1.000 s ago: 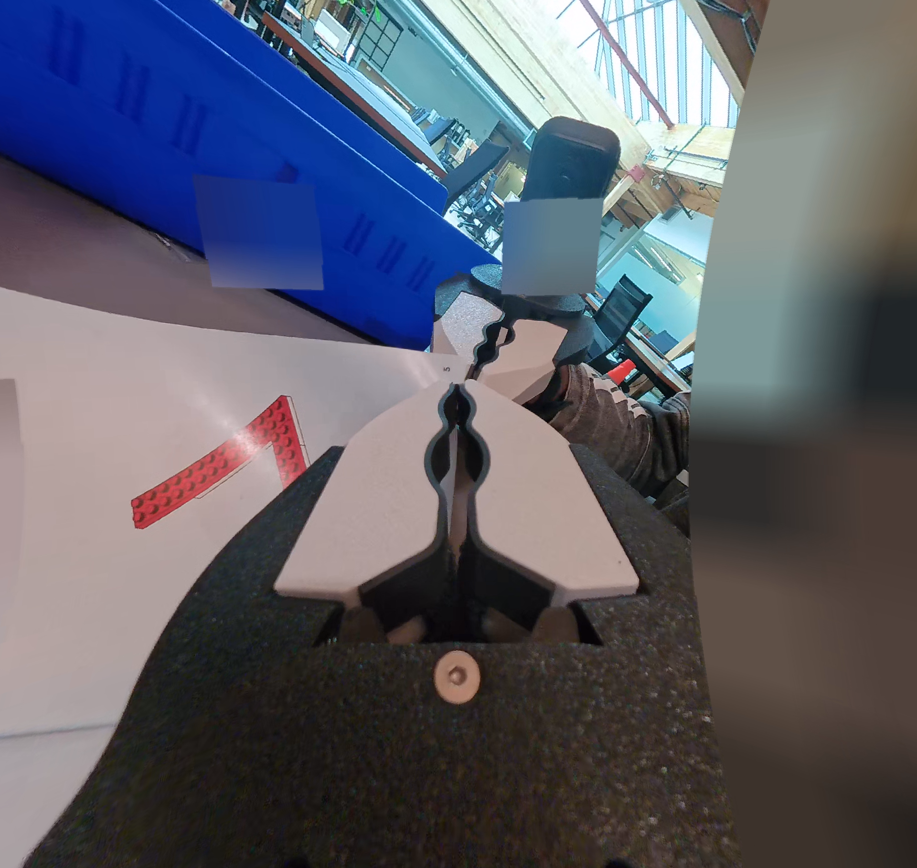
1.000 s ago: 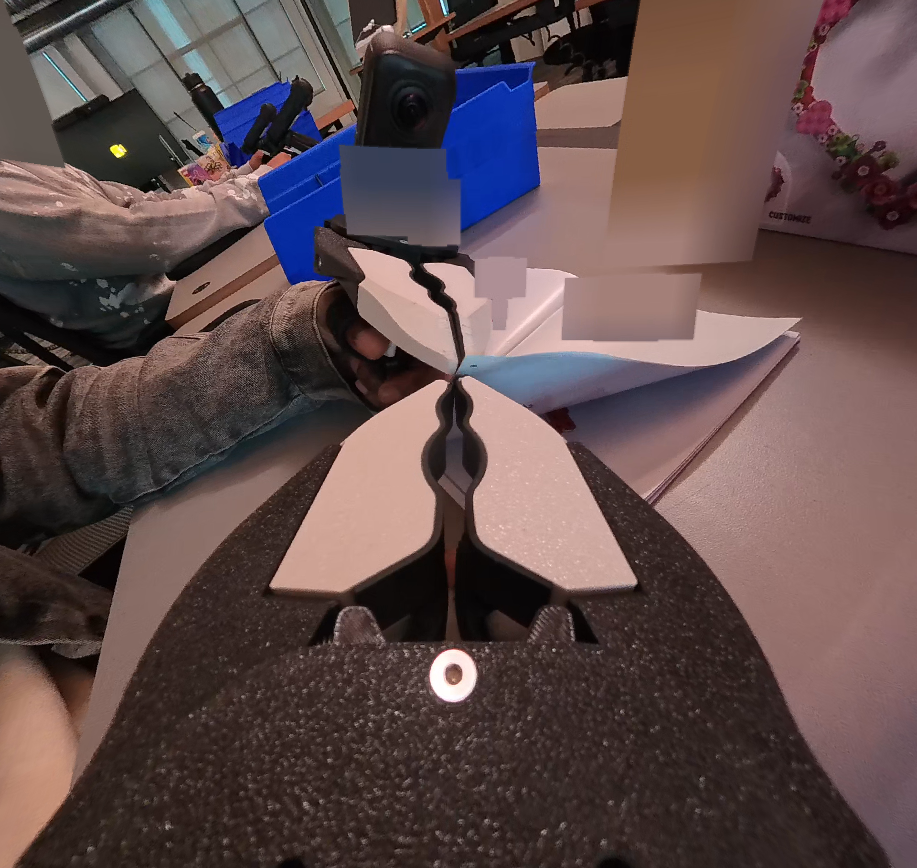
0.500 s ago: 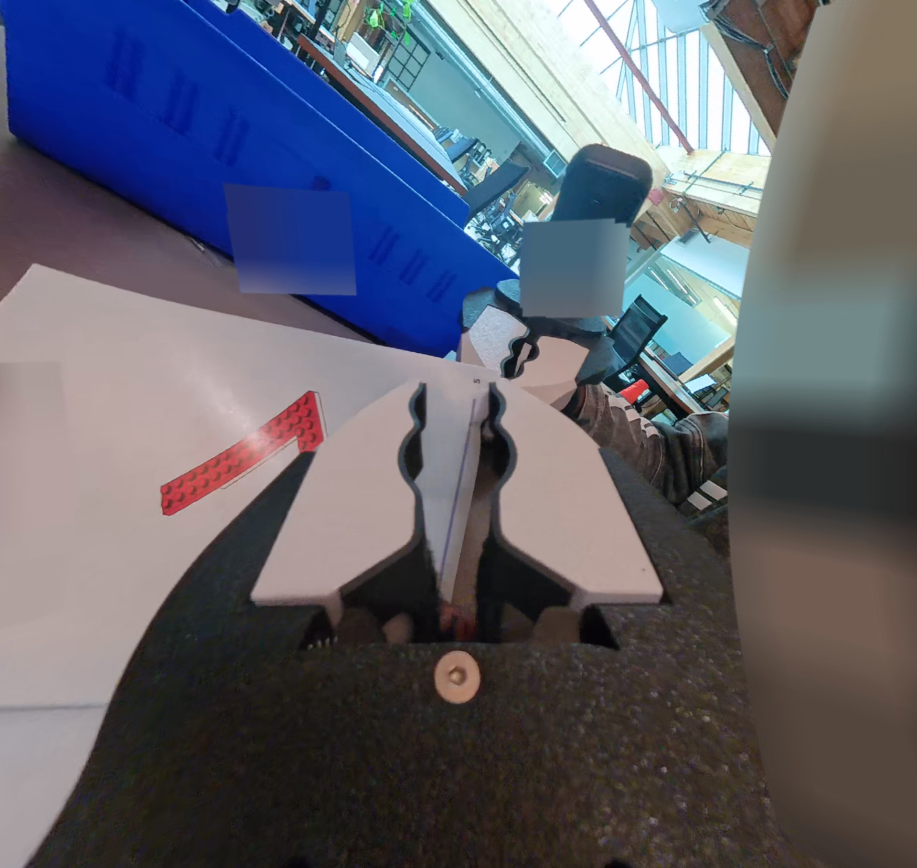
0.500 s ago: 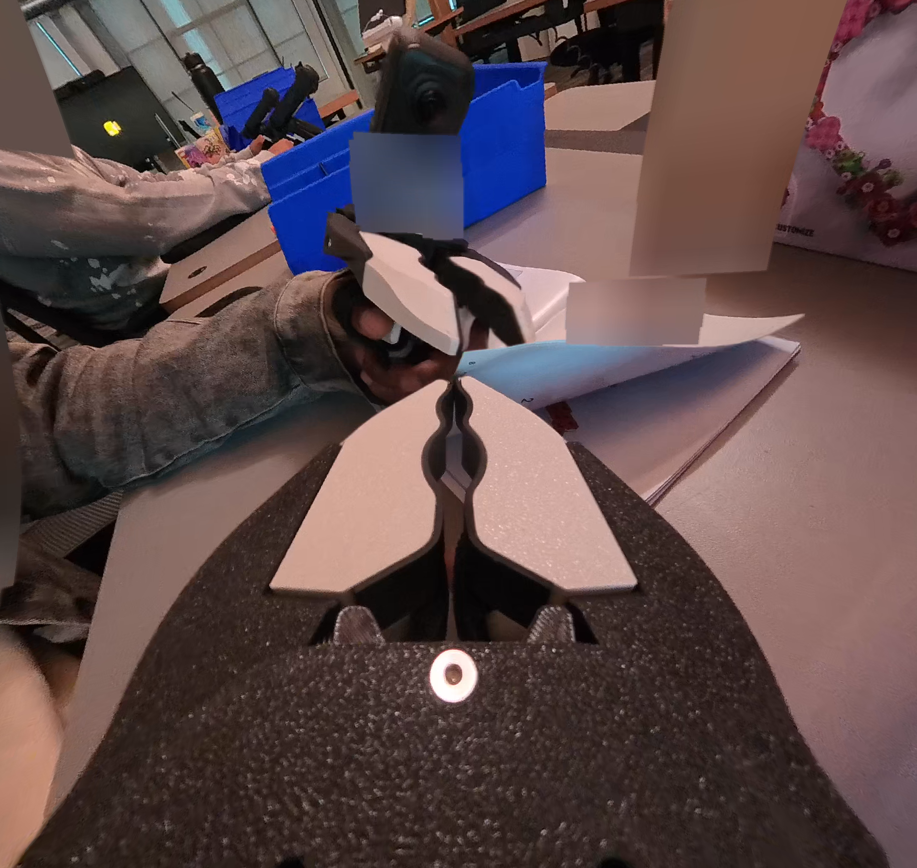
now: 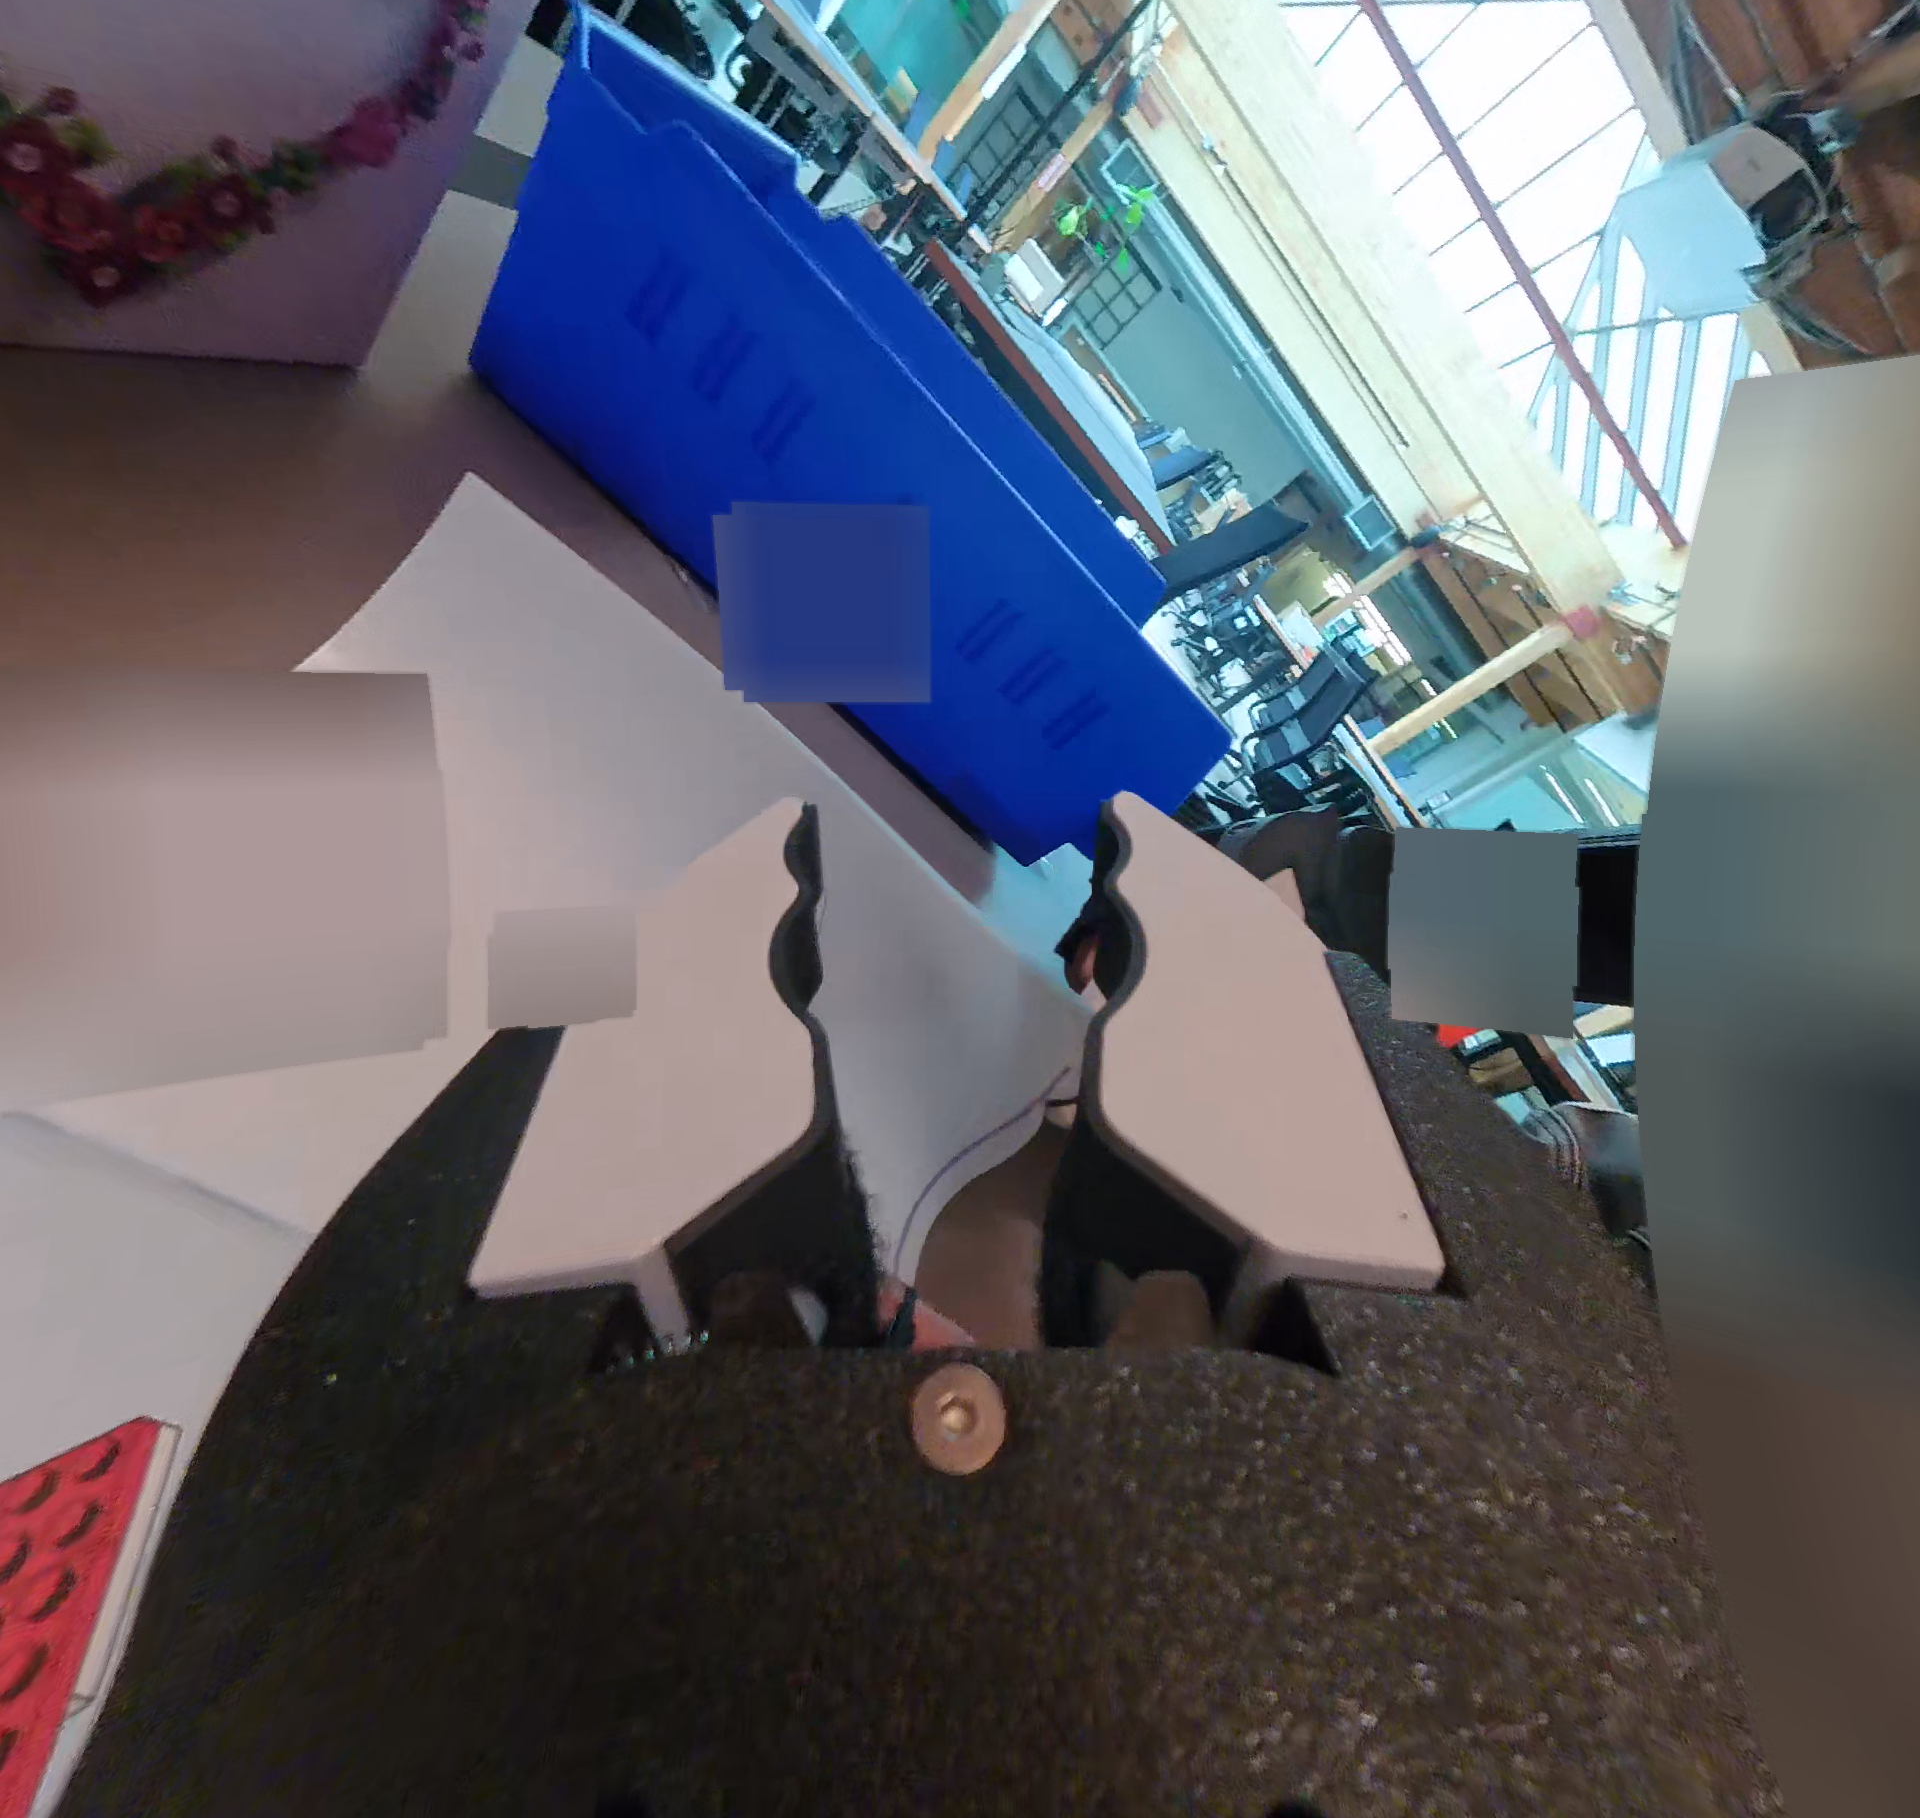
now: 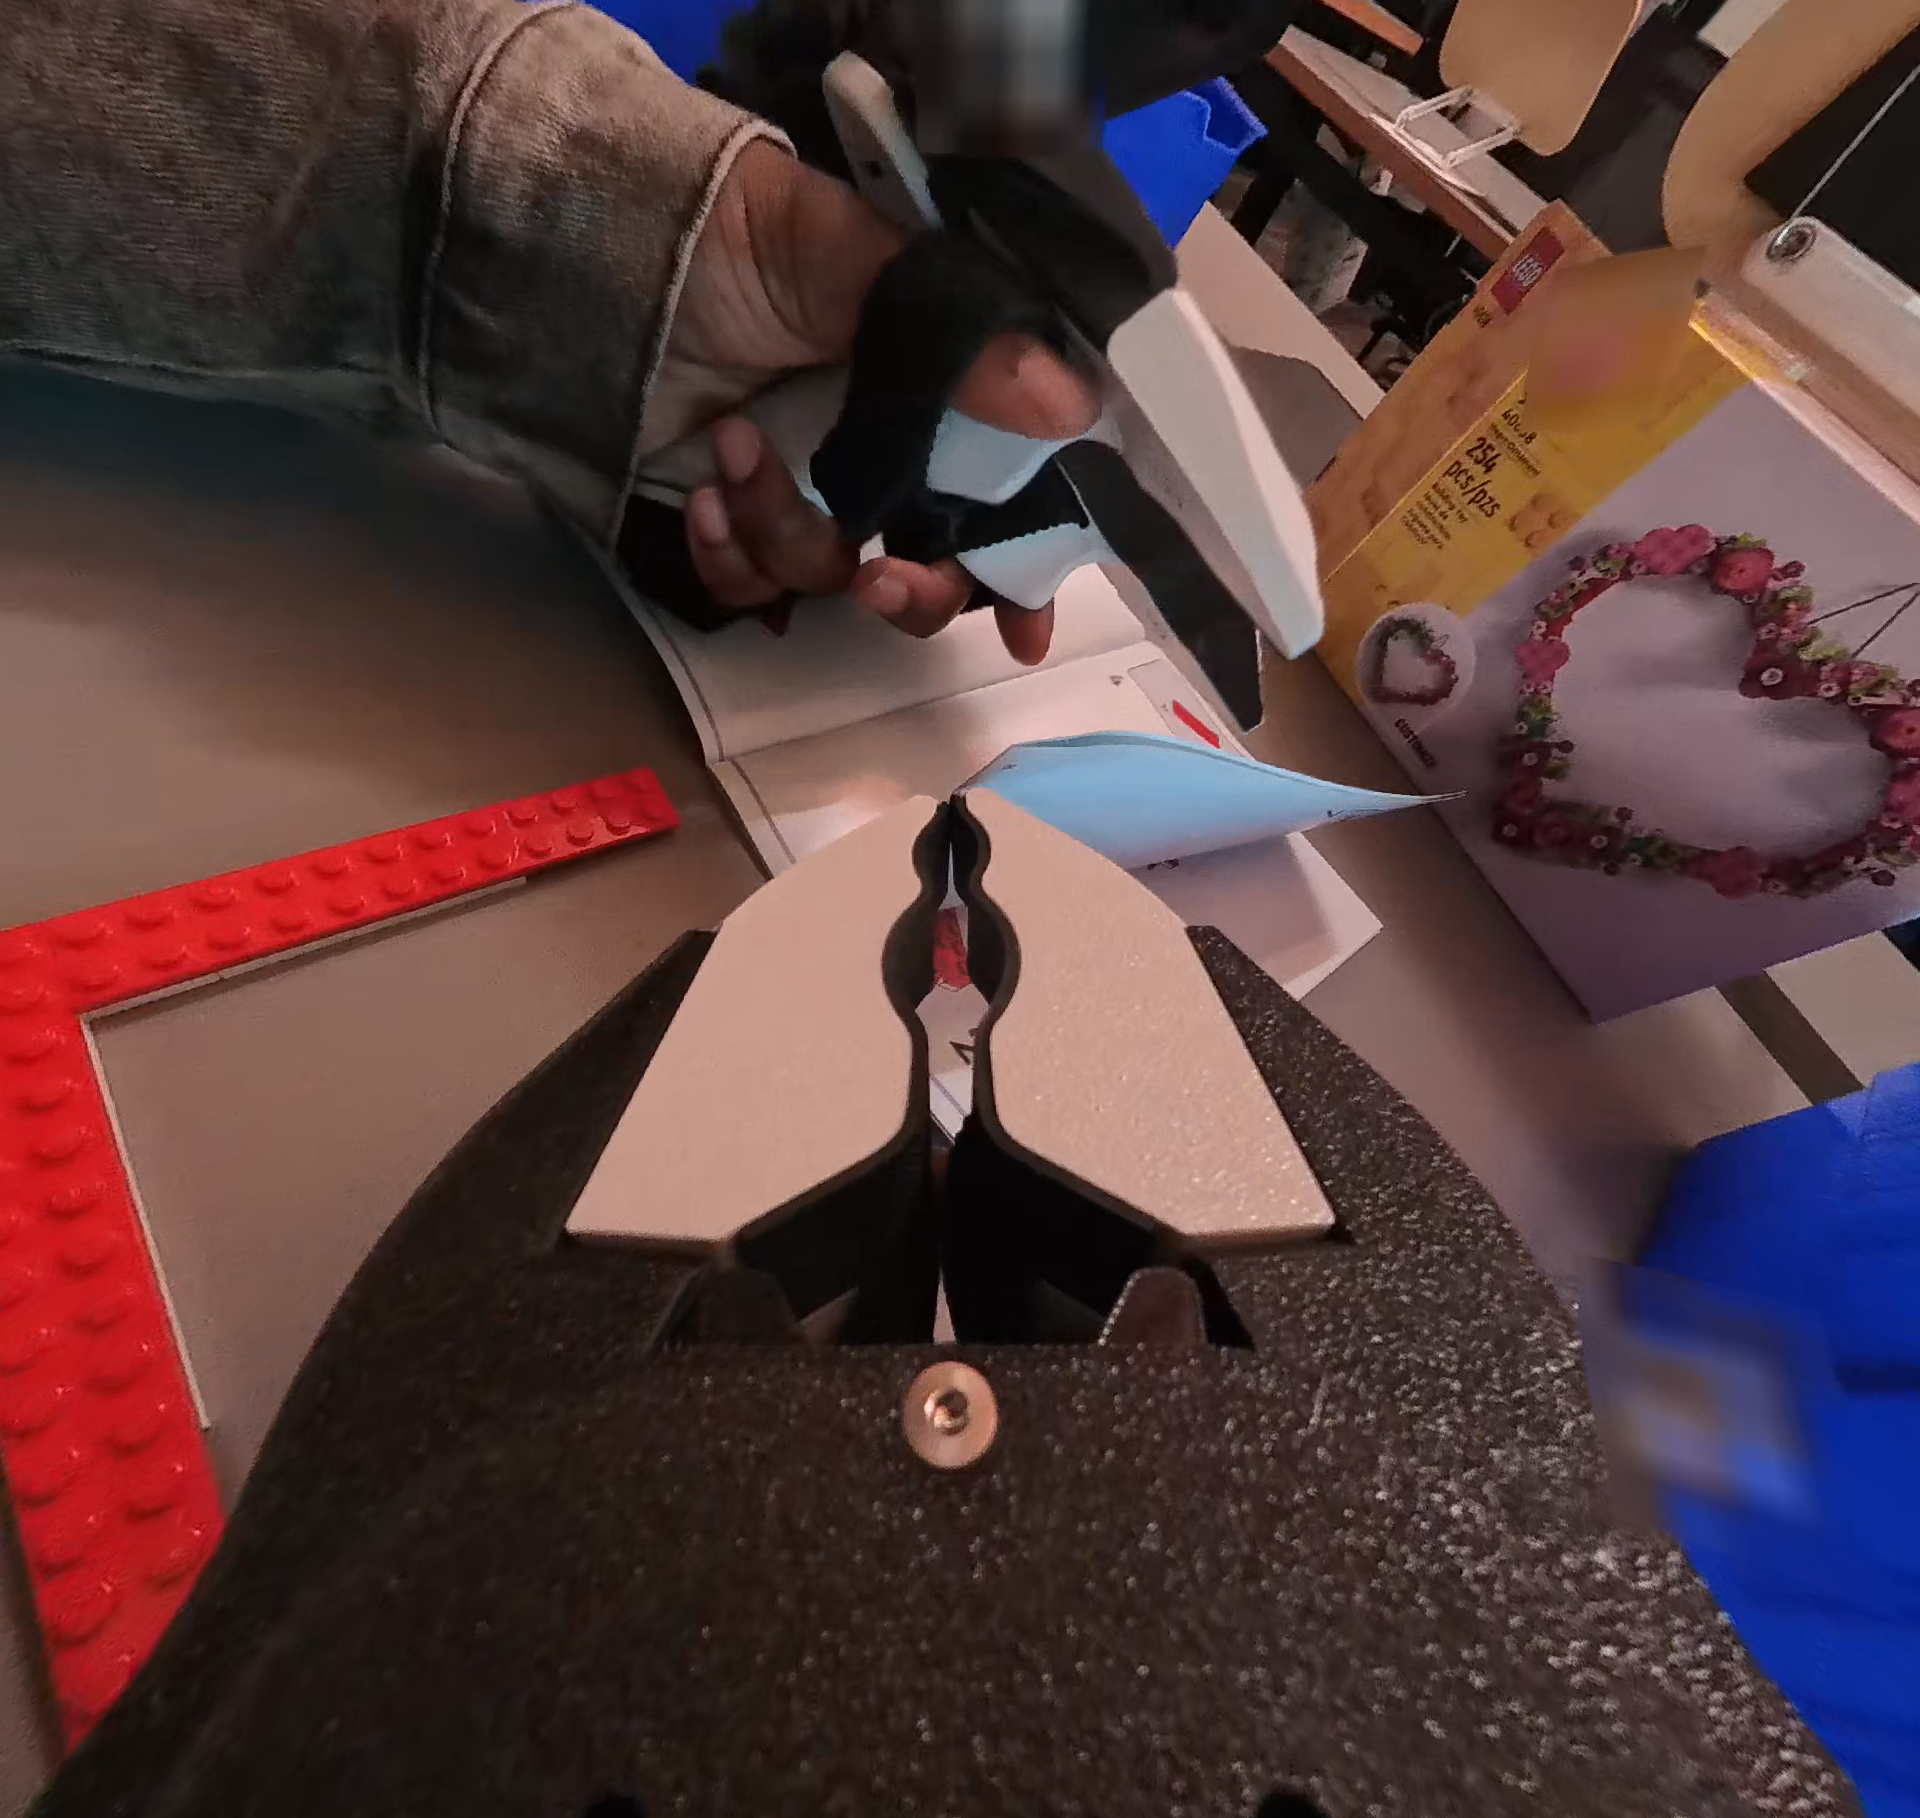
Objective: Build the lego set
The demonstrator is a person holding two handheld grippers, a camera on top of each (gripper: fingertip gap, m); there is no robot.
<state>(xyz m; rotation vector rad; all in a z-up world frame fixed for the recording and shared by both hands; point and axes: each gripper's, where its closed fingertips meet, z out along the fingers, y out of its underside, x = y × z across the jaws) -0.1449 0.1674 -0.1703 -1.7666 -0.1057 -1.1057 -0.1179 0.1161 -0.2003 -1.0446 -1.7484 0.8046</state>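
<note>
- Red lego plates point(image 6: 312, 895) joined into an L shape, flat on the grey table point(image 6: 343, 1124), at the left of the right wrist view; one arm reaching towards the booklet, the other running down the left edge.
- Open instruction booklet point(image 6: 935, 698) just beside the end of the upper arm, flat on the table, with a light blue page point(image 6: 1164, 797) lifted and curling above it.
- Right gripper point(image 6: 954, 812) pressed together at the tips on the near edge of that blue page.
- Left gripper point(image 5: 956, 823) spread wide, nothing between its fingers; a white page point(image 5: 914, 999) showing through the gap. Same gripper point(image 6: 1262, 667) seen in the right wrist view held in a hand point(image 6: 790, 386) with a grey sleeve point(image 6: 343, 168), above the far side of the booklet.
- Printed red studded plate point(image 5: 62, 1560) at the lower left corner of the left wrist view.
- Set box point(image 6: 1683, 760) with a flower heart picture and a yellow side, standing right of the booklet.
- Blue bin point(image 5: 831, 438) behind the booklet on the table.
</note>
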